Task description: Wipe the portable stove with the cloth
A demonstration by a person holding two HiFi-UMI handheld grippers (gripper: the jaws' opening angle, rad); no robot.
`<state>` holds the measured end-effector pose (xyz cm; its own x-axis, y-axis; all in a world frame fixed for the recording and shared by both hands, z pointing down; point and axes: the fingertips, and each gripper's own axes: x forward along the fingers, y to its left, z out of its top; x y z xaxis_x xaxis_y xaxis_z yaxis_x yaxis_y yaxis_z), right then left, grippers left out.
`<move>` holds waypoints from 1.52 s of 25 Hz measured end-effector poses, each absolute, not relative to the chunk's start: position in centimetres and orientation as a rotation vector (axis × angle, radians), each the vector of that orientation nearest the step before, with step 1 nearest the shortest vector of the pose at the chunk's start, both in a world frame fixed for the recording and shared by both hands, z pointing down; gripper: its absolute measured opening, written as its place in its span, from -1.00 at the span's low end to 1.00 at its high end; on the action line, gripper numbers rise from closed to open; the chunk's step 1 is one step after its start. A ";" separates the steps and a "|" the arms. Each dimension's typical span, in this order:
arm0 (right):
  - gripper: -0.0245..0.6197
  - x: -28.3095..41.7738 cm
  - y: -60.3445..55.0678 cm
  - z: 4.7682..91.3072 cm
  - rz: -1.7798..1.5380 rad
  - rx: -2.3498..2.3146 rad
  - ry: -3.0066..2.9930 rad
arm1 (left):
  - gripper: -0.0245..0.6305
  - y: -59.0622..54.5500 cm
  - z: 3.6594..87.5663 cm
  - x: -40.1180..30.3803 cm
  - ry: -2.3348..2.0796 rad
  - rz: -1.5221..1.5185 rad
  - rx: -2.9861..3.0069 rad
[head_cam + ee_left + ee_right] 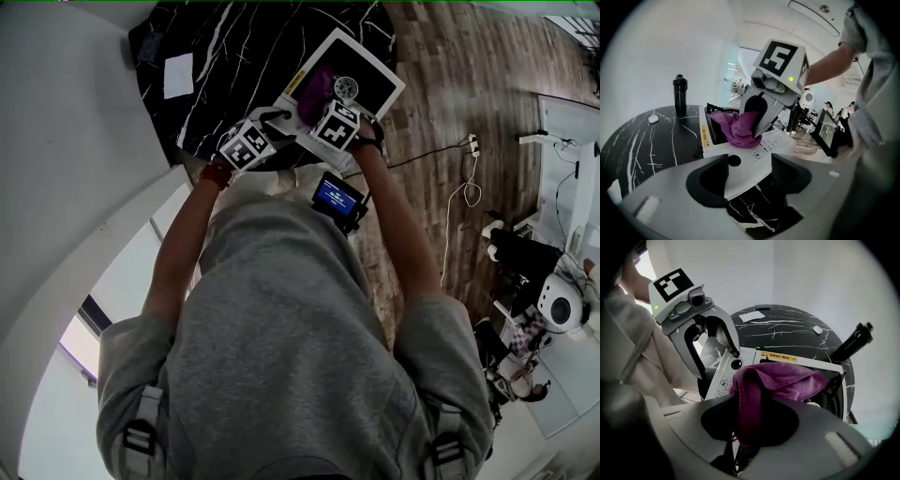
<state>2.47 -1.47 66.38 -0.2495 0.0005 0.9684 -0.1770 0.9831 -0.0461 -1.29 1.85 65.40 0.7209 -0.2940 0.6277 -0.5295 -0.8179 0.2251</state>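
Note:
The white portable stove (352, 47) sits at the near edge of a round black marble table (225, 56). My right gripper (750, 423) is shut on a purple cloth (783, 378), pinching a fold while the rest drapes over the stove's dark burner well. In the left gripper view its fingers (757, 133) point steeply down, pressing the cloth (733, 126) onto the stove top beside the printed control panel (773, 143). My left gripper (750, 171) stands open at the stove's front corner, the white edge lying between its jaws. The head view shows both grippers side by side, left (284, 120) and right (321, 99).
A black bottle (680, 93) and a small white object (653, 118) stand at the table's far side, and a white card (178, 73) lies there too. A small screen (337, 197) sits at the person's waist. A cable and plug (469, 150) lie on the wooden floor.

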 end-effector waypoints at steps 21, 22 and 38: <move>-0.61 0.4 -2.2 66.4 0.156 0.162 -1.853 | -0.11 1.8 66.9 -1.3 -0.648 0.791 2.532; -0.61 0.4 -2.2 66.3 0.151 0.174 -1.873 | -0.11 1.8 67.1 -1.3 -0.643 0.779 2.543; -0.59 9.9 5.2 61.8 0.172 0.266 -2.116 | -0.17 2.0 66.2 -1.9 -0.586 0.796 2.620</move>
